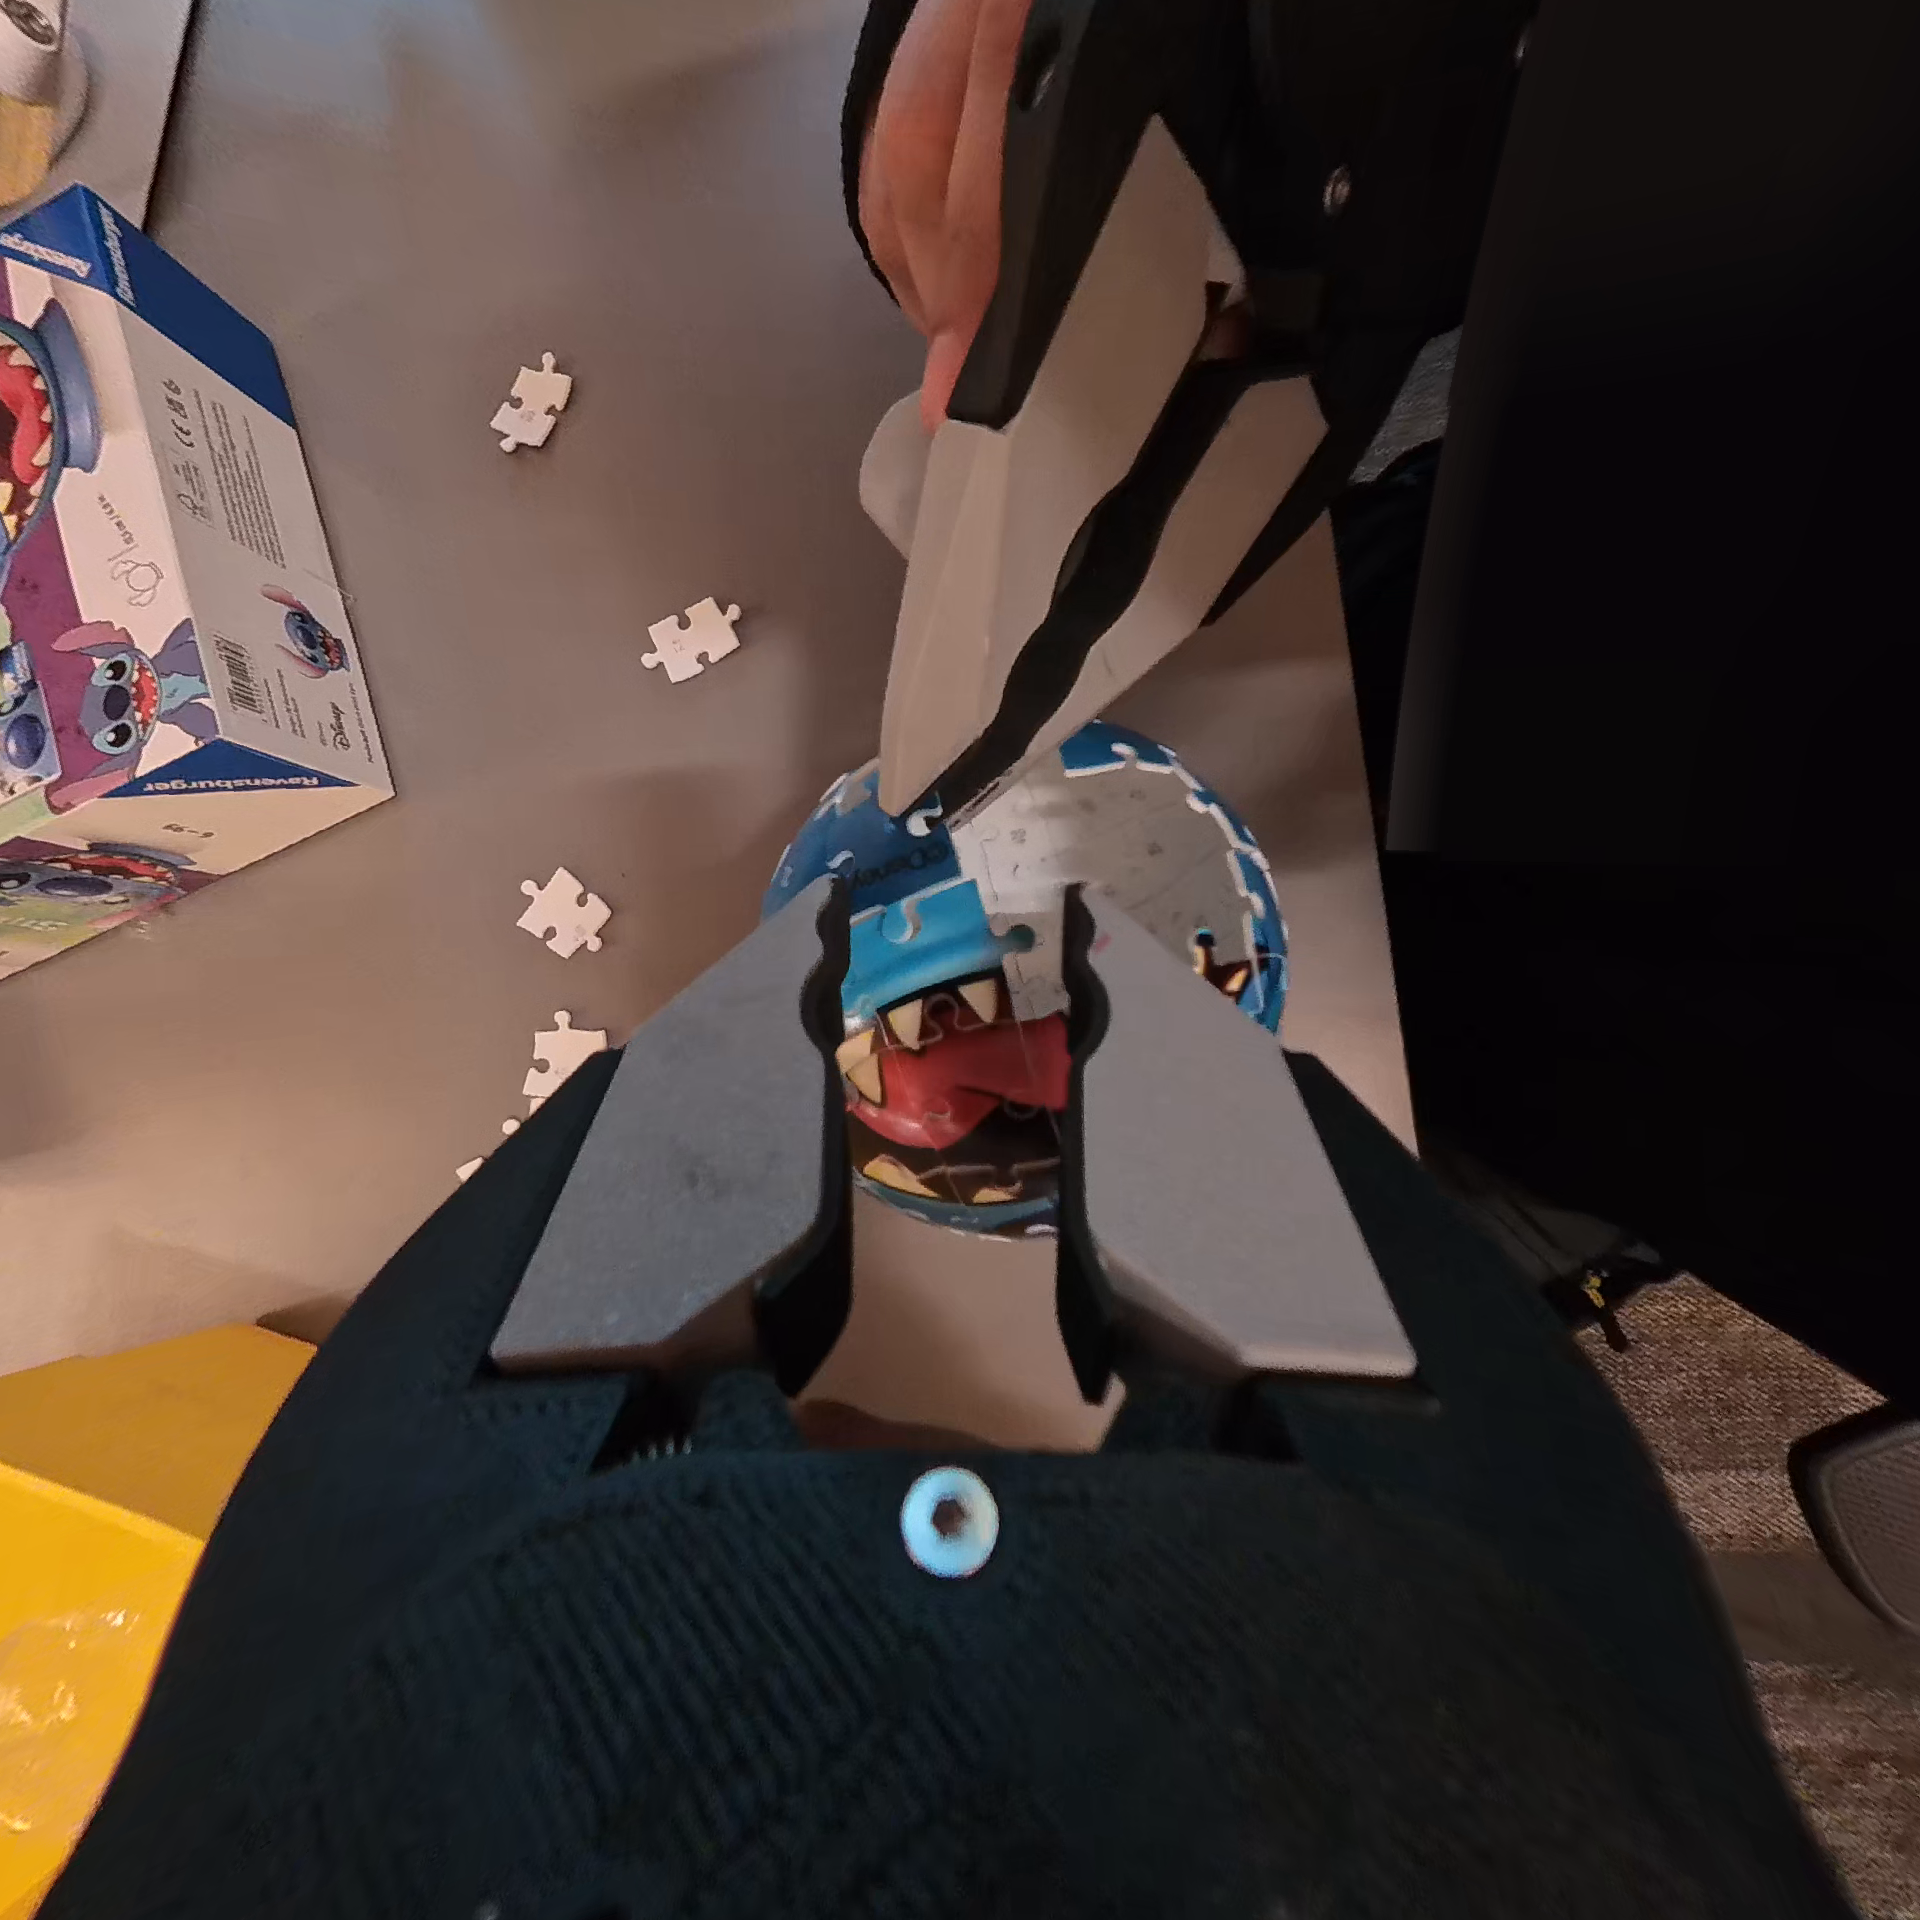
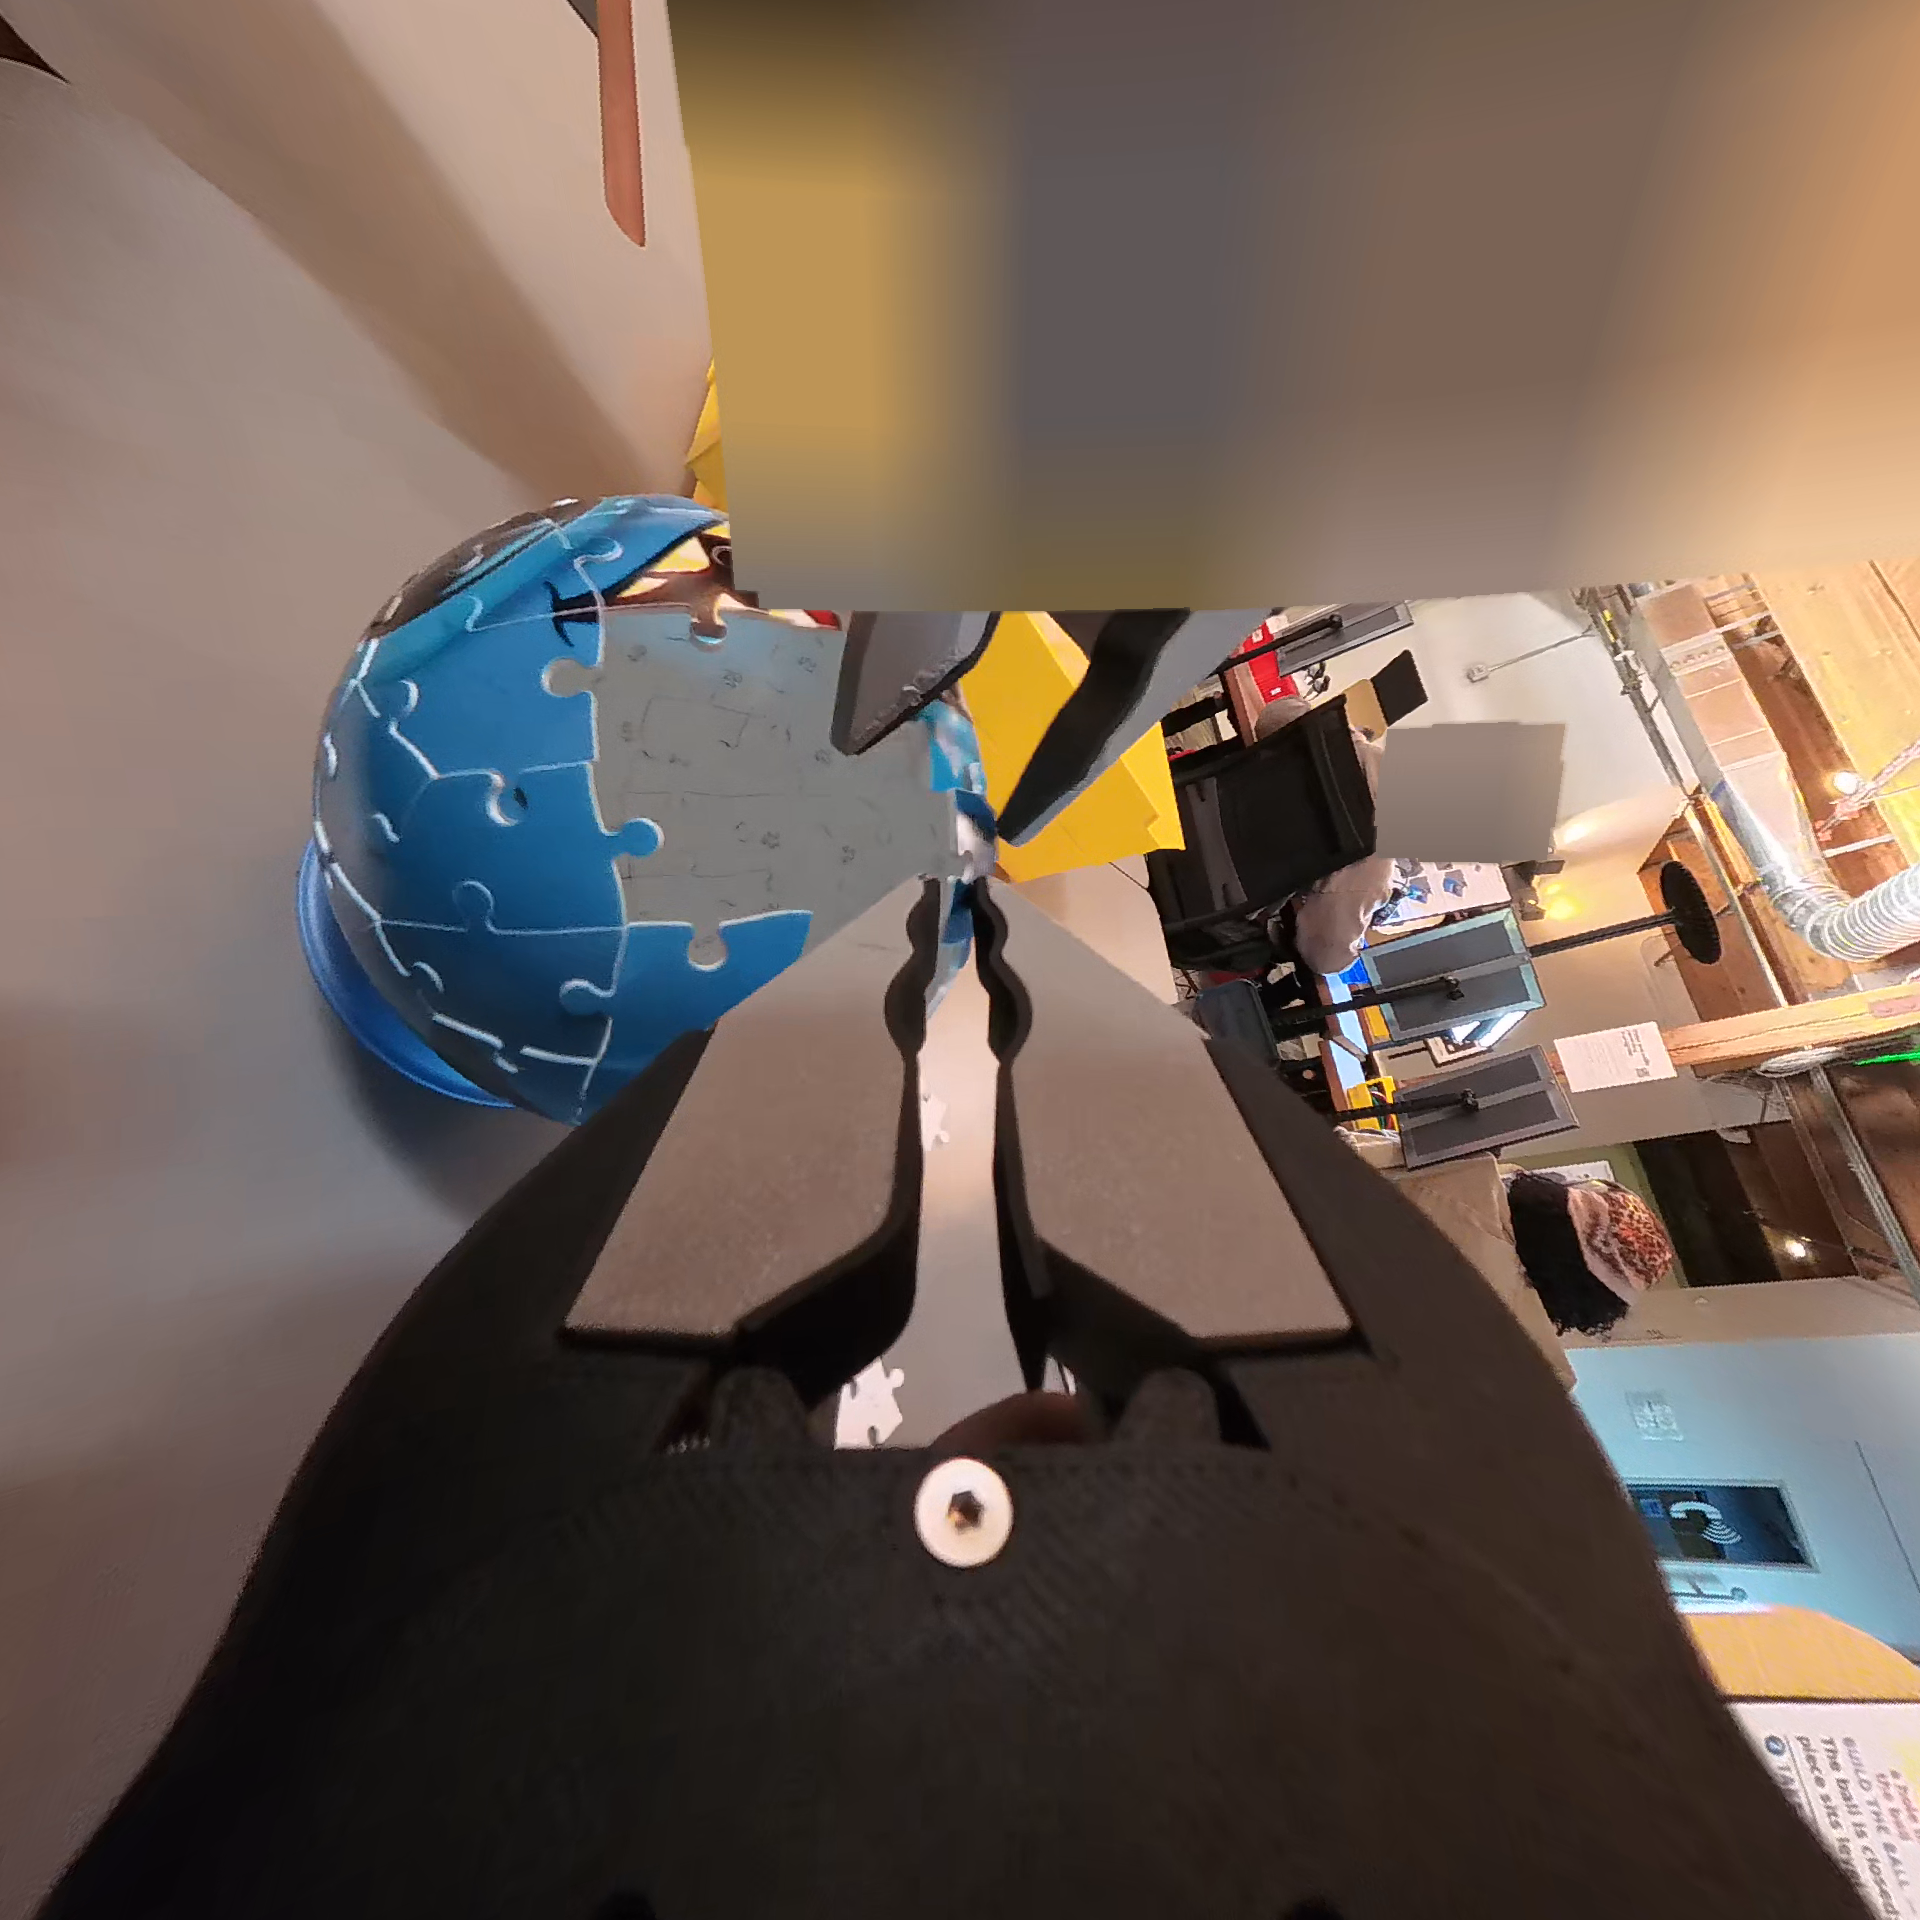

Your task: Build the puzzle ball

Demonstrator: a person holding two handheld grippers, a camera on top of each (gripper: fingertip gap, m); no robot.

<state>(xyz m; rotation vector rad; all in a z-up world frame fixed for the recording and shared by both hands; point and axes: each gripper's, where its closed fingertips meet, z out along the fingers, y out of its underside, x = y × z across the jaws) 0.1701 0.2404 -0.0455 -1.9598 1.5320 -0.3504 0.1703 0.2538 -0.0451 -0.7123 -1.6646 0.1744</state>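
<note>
Right gripper point(image 1: 930, 810) pinches a piece at the puzzle ball point(image 1: 1039, 987) rim. Left gripper point(image 1: 951, 935) stands open, ball directly ahead between its fingers.

Blue puzzle ball point(image 2: 468, 831) (grey gap)

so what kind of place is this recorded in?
Probably a workshop or maker-type lab, not a home. The right wrist view shows exposed silver ducting along a timber wall, stacked black crates and framed panels on stands behind the grey table holding the puzzle ball.
</note>
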